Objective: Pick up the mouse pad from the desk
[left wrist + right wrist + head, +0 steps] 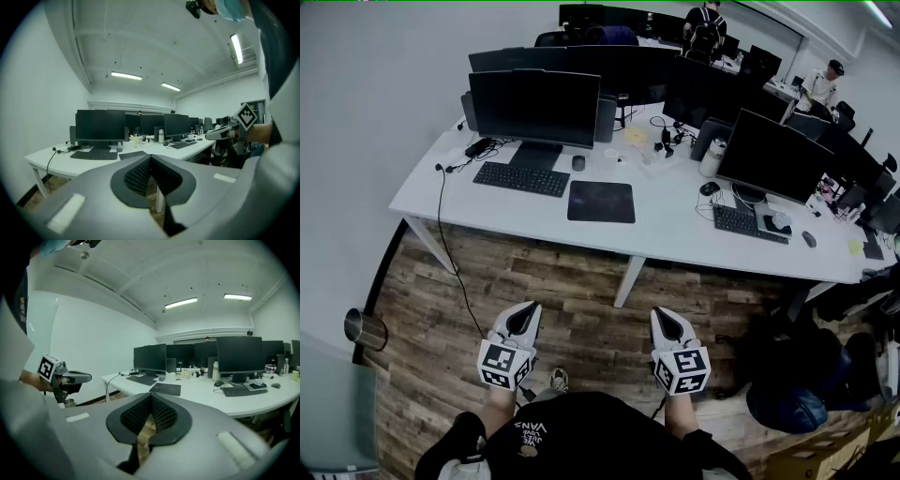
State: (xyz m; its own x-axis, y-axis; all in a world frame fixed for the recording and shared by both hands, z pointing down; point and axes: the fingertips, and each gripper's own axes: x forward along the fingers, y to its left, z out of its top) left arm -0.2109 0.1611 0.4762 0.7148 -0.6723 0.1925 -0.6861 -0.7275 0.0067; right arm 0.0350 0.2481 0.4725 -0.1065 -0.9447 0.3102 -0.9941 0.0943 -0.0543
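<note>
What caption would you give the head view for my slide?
Shut and empty, the left gripper and right gripper hang short of the white desk bearing the dark mouse pad.

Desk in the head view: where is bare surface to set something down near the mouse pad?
Bare: the desk strip between the mouse pad and the right keyboard, and the front edge before the left keyboard. Crowded: behind the mouse pad, with cables and a bottle.

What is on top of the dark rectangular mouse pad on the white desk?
Nothing: the dark rectangular mouse pad lies bare and flat on the white desk. A small dark mouse sits behind it, off the pad. The desk surface beneath is covered.
</note>
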